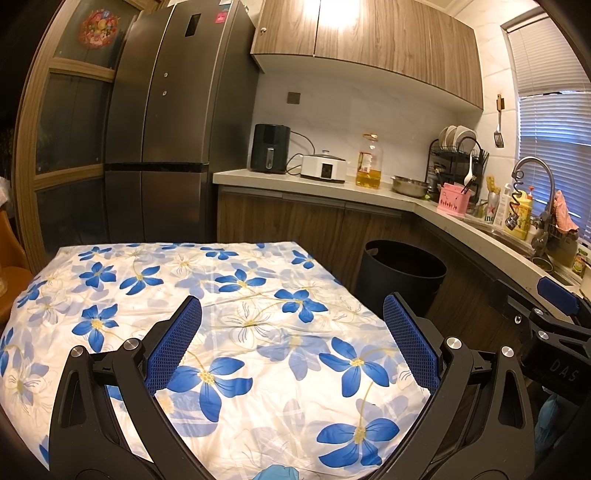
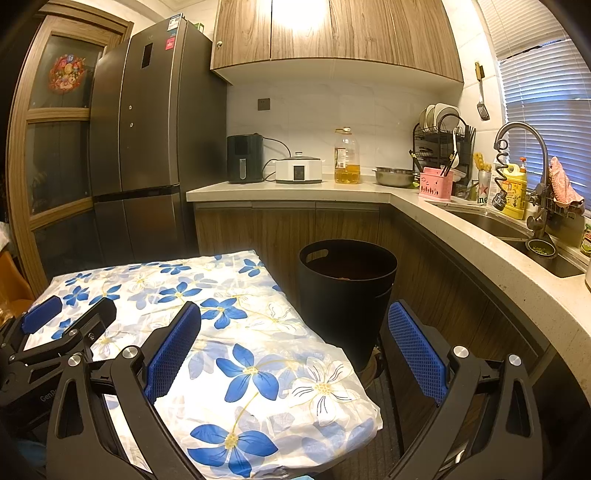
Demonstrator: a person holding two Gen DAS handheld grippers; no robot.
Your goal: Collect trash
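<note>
- The bin [image 2: 347, 295], a black round plastic tub with a cut-out handle near its rim, stands on the floor between the table [image 2: 207, 332] and the lower cabinets [image 2: 280, 229]; something reddish-brown lies inside it, too dim to tell what.
- From the left wrist view the bin [image 1: 400, 277] sits just past the table's far right corner.
- The left gripper [image 1: 291, 339] is spread wide over the table, holding nothing; its pads [image 1: 177, 343] are blue with a fine honeycomb texture, set in black arms with silver bolts.
- The right gripper [image 2: 291, 354] is equally wide and empty, one finger over the table's right edge, the other over the floor beside the bin.
- The right wrist view shows the left gripper [image 2: 62, 325] low on the left, above the cloth.
- The table carries a glossy, creased cloth [image 1: 221, 314], white with blue flowers, draped over its edges.
- Behind, a pale stone counter [image 2: 280, 188] bends round to a steel sink [image 2: 491, 225] with a curved tap [image 2: 524, 147].
- On the counter stand a black air fryer [image 2: 243, 158], a white cooker [image 2: 299, 170], an oil bottle [image 2: 346, 157], a steel bowl [image 2: 393, 177] and a pink holder [image 2: 436, 184].
- A tall dark fridge [image 2: 147, 147] stands left of the counter; wood-grain cupboards [image 2: 332, 33] hang above.
</note>
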